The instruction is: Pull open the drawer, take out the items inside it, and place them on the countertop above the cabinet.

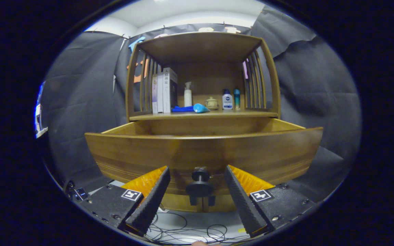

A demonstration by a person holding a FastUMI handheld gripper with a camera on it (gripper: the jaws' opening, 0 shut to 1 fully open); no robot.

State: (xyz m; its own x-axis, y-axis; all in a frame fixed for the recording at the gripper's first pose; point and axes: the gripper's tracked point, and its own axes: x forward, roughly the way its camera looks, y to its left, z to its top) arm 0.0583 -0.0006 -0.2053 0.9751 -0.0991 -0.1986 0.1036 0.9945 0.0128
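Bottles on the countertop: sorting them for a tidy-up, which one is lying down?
The blue bottle beside the blue cloth; the white spray bottle stands upright.

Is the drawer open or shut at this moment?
Open: the drawer front stands forward of the cabinet, side walls showing; gripper fingers apart around its knob.

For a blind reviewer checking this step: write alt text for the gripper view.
The wooden drawer is pulled out, its dark knob in the gap between the fingers of the open gripper, which touch nothing. Beyond, the countertop holds books, a spray bottle, a blue cloth and small bottles. Cables lie on the floor below.
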